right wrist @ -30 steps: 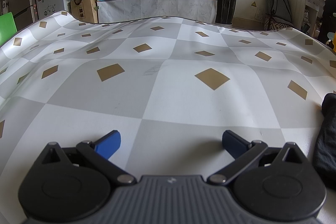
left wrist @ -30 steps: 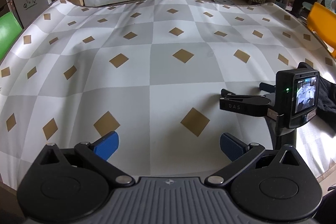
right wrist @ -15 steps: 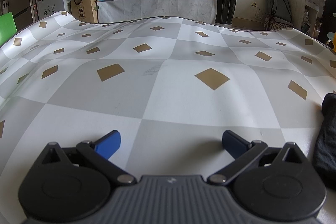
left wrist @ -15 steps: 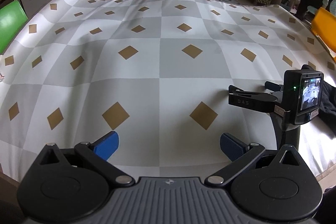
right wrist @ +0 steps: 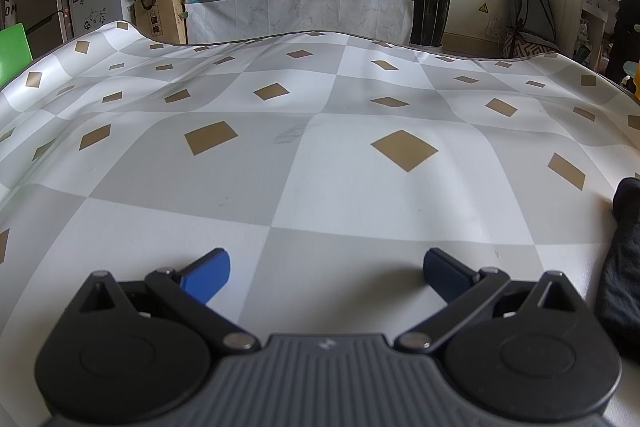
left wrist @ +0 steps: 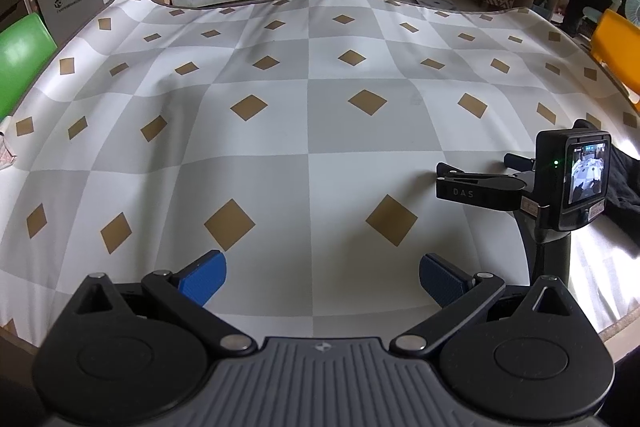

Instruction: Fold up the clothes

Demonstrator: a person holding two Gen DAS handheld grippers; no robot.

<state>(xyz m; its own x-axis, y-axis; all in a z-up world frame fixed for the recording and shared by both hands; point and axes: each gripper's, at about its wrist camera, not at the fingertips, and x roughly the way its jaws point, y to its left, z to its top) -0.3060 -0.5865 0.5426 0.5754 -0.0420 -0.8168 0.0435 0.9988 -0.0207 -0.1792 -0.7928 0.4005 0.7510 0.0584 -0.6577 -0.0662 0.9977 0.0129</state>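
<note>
The left gripper (left wrist: 322, 277) hangs above the checked tablecloth (left wrist: 320, 131), jaws spread wide with nothing between them; the right gripper (right wrist: 326, 277) sits low over the same cloth, likewise wide apart and empty; a dark garment (right wrist: 618, 267) lies bunched at the table's right edge, just beside the right gripper's right finger but apart from it; in the left wrist view it shows behind the right gripper's camera unit (left wrist: 572, 179).
</note>
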